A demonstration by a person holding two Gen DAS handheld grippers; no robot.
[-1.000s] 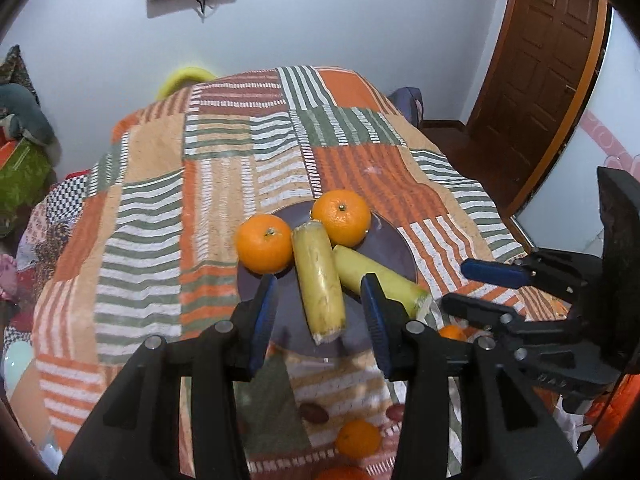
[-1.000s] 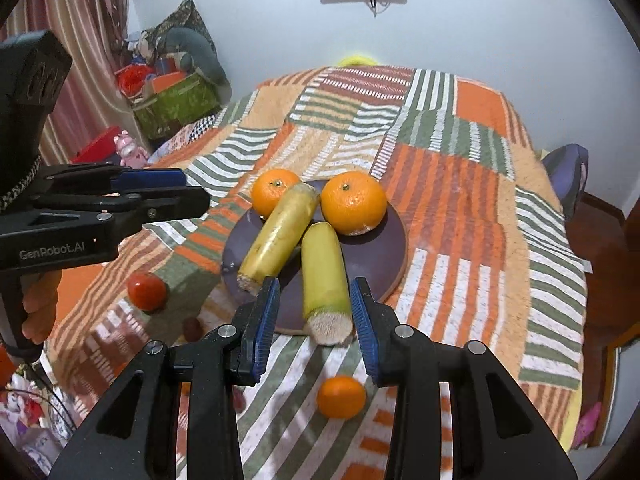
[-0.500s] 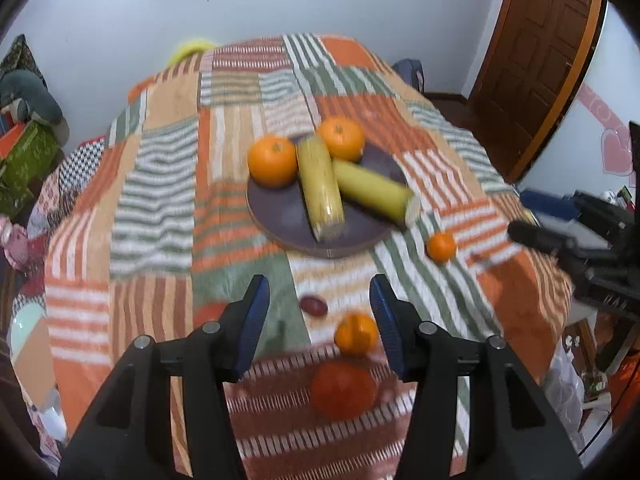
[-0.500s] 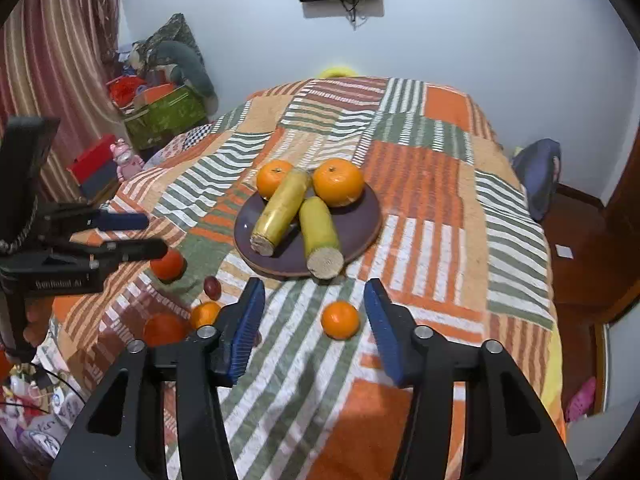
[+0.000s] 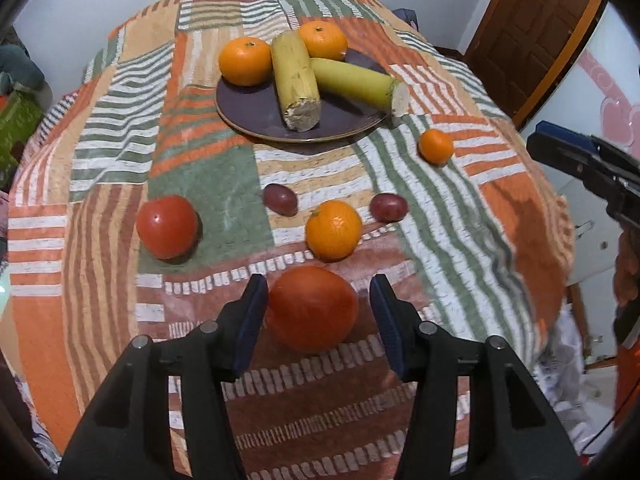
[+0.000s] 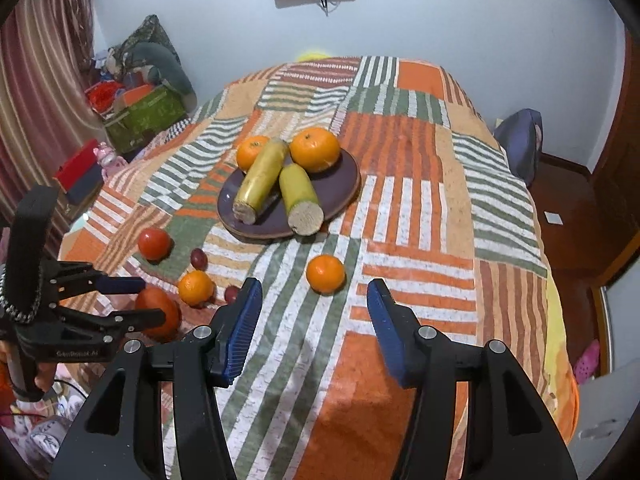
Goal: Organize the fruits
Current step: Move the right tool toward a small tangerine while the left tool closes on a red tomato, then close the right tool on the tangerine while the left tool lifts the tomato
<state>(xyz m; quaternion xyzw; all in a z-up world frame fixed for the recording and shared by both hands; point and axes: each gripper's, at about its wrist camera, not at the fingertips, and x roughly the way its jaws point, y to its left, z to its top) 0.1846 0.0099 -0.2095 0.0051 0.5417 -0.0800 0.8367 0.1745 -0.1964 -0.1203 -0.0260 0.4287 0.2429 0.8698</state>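
Observation:
A dark plate (image 5: 256, 110) on the patchwork cloth holds two oranges (image 5: 245, 61) and two yellow corn cobs (image 5: 296, 80). Loose on the cloth lie a large red-orange fruit (image 5: 312, 308), an orange (image 5: 334, 230), a red tomato (image 5: 167, 226), two dark grapes (image 5: 280, 199) and a small tangerine (image 5: 435, 146). My left gripper (image 5: 316, 316) is open, its fingers either side of the large red-orange fruit. My right gripper (image 6: 314, 320) is open and empty, just short of the small tangerine (image 6: 325, 273).
The table's cloth (image 6: 420, 208) falls away at the near and right edges. A wooden door (image 5: 532, 36) stands at the right. Boxes and soft toys (image 6: 140, 88) are piled by the curtain at the left. A blue chair (image 6: 520, 140) stands behind the table.
Both grippers have pulled back from the plate and lowered toward the near table edge. The left gripper now straddles the large red-orange fruit; the right now faces the small tangerine.

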